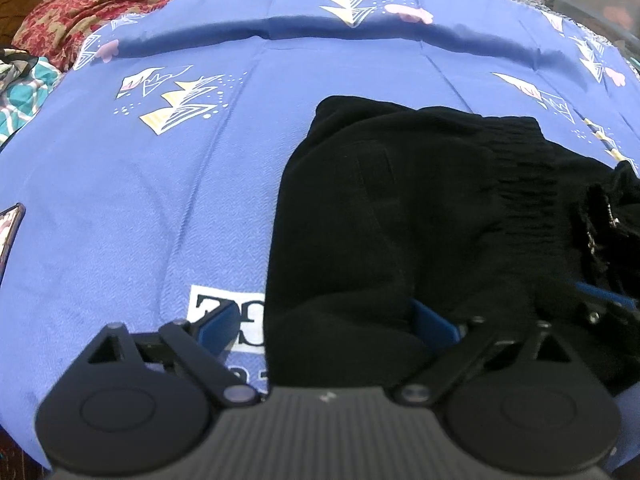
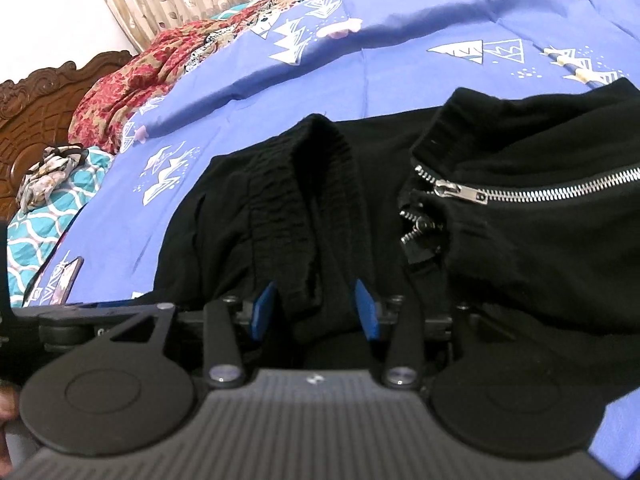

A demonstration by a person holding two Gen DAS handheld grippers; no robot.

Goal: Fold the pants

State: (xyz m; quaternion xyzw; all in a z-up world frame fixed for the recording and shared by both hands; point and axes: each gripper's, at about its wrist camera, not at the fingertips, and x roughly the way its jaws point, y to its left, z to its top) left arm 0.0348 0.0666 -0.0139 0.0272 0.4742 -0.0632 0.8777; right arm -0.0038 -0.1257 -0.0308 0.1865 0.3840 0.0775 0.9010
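Pants (image 1: 384, 208) lie bunched on the blue bedsheet (image 1: 160, 200), straight ahead of your left tongs (image 1: 324, 324) and reaching back between their blue fingers (image 1: 434, 322). Those fingers stand wide apart: one rests over the sheet to the left of the cloth, the other sits against a fold of black fabric, and nothing is pinched between them.

Your right tongs (image 2: 316, 308) are also apart, with a hanging edge of the gathered waistband (image 2: 320, 184) dropping down between the two blue fingers (image 2: 366, 312). The cloth passes through the gap, but I judge it is not gripped, since the fingers stand clear on either side of it.

Just right of those tongs lies a second black garment with a silver zipper (image 2: 520, 192), touching or overlapping the pants; you cannot tell from here where one ends and the other begins. Beyond your left tongs a long ridge crosses the sheet, and a red floral blanket (image 2: 132, 92) is heaped at the far side of the bed.

As to progress: the pants look already doubled over into a thick, compact block, so at least one fold seems done. The waistband end is rumpled and standing up rather than flat, so I would say squaring that end, and perhaps one last fold, is what remains.
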